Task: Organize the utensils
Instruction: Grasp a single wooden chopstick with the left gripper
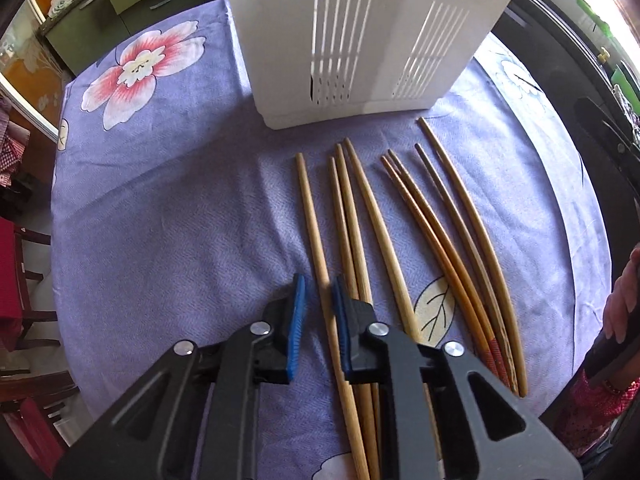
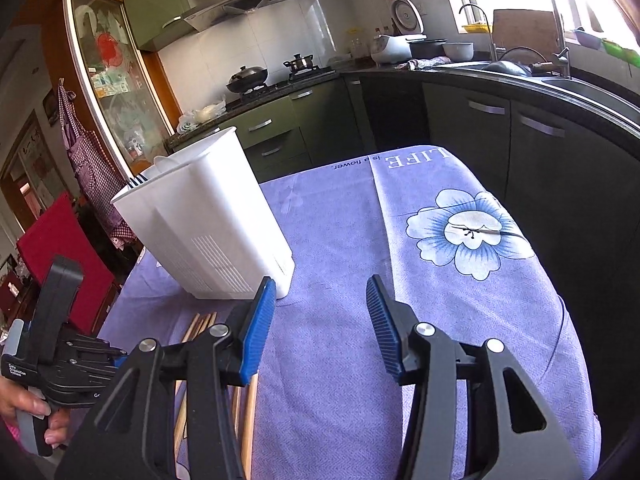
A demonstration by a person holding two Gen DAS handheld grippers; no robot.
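Observation:
Several wooden chopsticks (image 1: 436, 216) lie side by side on the purple flowered tablecloth (image 1: 168, 208), in front of a white slotted utensil holder (image 1: 352, 40). My left gripper (image 1: 320, 292) points steeply down over them. The leftmost chopstick (image 1: 310, 216) runs between its blue pads (image 1: 298, 308), with a small gap showing on each side. My right gripper (image 2: 322, 320) hovers open over bare cloth to the right of the holder (image 2: 204, 232), with nothing between its fingers. Fork tines (image 2: 136, 180) stick out of the holder. The chopstick tips (image 2: 200, 324) peek out beside the right gripper's left finger.
A hand (image 2: 36, 412) holds the left gripper's handle at the lower left. Another hand (image 1: 624, 308) shows at the right edge. Dark green cabinets (image 2: 472, 128), a sink (image 2: 520, 68) and a stove (image 2: 248, 80) stand beyond the table. A red chair (image 2: 60, 240) is on the left.

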